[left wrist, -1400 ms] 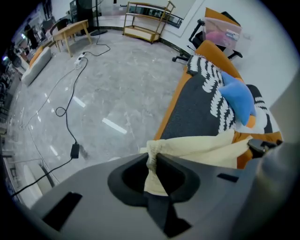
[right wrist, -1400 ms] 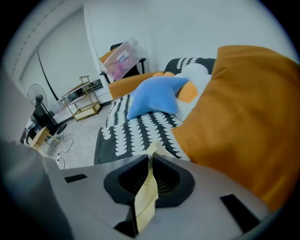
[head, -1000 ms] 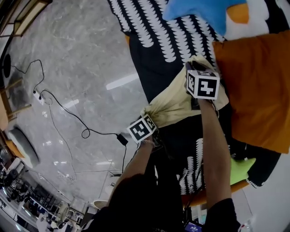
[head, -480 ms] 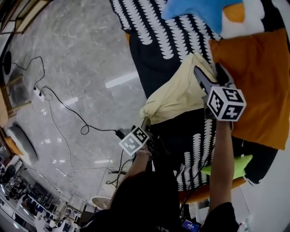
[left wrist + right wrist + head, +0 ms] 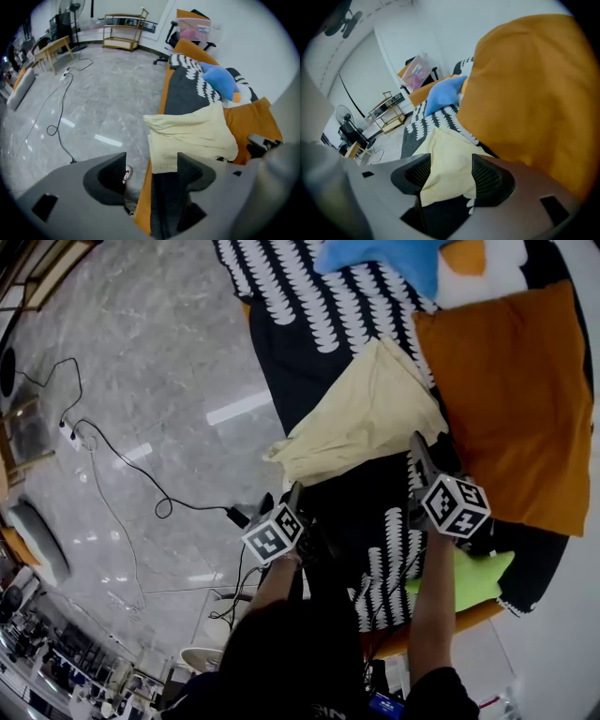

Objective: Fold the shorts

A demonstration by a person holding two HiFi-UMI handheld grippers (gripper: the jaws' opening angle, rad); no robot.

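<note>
You've just released: left tool (image 5: 151, 165) and right tool (image 5: 449, 174) jaws opened (right since narrowing slightly), nothing between them, both pulled back. Shorts (image 5: 361, 418) lie doubled on the patterned cover (image 5: 300, 334), beside the orange cushion (image 5: 506, 399). This fold looks placed.

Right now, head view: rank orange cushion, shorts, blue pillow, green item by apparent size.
1. orange cushion
2. shorts
3. blue pillow and green item: about alike; the frame edge cuts off the pillow, so no ranking.
</note>
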